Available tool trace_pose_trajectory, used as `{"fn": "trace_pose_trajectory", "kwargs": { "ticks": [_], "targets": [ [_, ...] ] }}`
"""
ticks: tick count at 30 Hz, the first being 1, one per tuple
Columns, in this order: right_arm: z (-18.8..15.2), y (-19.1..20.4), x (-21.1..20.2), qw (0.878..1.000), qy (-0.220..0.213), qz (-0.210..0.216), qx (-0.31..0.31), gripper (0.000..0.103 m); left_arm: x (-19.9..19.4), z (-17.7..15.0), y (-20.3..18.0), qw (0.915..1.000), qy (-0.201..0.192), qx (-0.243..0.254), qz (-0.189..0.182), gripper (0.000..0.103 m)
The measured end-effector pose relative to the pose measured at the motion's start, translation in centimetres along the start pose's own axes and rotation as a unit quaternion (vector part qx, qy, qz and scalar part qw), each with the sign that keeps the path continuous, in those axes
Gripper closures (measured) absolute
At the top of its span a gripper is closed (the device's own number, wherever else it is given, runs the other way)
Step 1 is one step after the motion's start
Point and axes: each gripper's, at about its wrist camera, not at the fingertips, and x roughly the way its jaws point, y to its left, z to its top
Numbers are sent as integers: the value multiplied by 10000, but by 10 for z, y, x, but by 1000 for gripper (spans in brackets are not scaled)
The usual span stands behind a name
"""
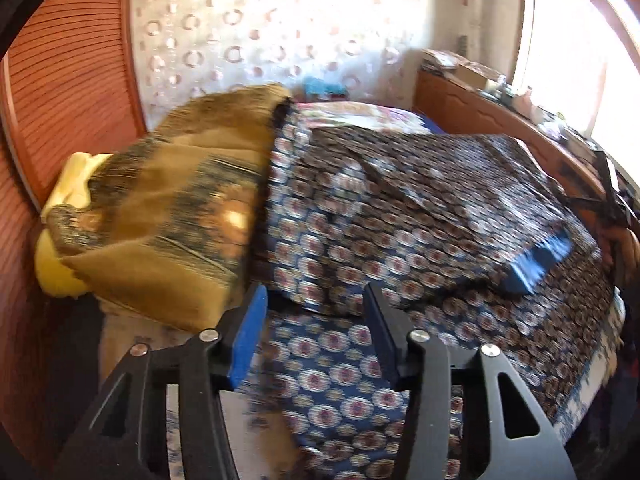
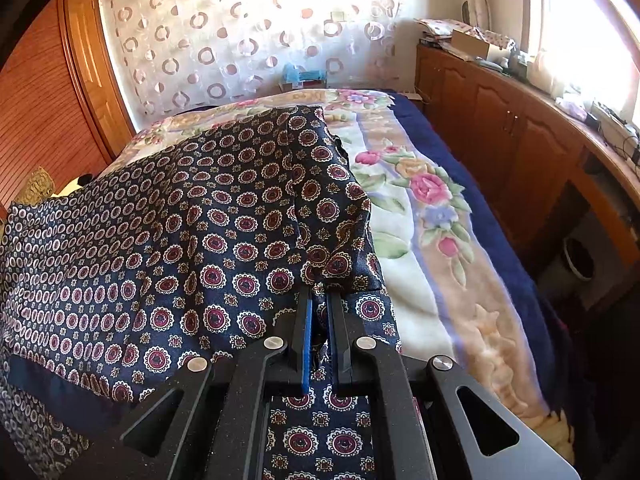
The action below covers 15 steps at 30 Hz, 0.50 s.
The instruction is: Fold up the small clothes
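Because the left wrist view was smeared with motion blur, the pattern on the navy medallion-print garment ran into streaks and its folds and edges were hard to trace there. A brown and black patterned cloth at the left of that view was just as blurred, and what kind of item it was could not be told; a yellow item showed only as a strip behind it. In the right wrist view the garment's lower part was cut off by the frame and partly covered by the gripper's black frame.

The left gripper angled downward over the near part of the garment, its two blue-padded fingers standing apart with nothing between them; the patterned fabric lay below and beyond the tips, and whether the tips touched it could not be told. The right gripper also pointed downward, its fingers drawn nearly together and pinched on a bunched edge of the garment, with a fold of the cloth showing in the narrow gap between the pads.

From that pinch the garment spread away to the left and forward across the floral blanket on the bed, covering its left half, while the blanket's right half lay bare. A plain dark blue band ran along the garment's near left border. Wooden cabinets stood beyond the bed at the right, and a curtain with ring shapes hung behind it.
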Motion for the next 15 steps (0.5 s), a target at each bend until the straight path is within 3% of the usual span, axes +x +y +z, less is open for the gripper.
{"fn": "trace_pose_trajectory", "kwargs": {
  "ticks": [4, 7, 13, 15],
  "targets": [
    [0, 1, 0, 10000, 0, -53, -52, 97, 12, 2, 2, 9998, 125, 99, 147, 71],
    [0, 3, 0, 9999, 0, -90, -86, 97, 24, 3, -5, 9978, 250, 296, 529, 73],
    [0, 2, 0, 9999, 0, -70, -75, 97, 35, 6, -11, 9972, 269, 411, 561, 75],
    [0, 2, 0, 9999, 2, -82, -93, 97, 37, 11, -16, 9970, 262, 491, 546, 92]
  ]
}}
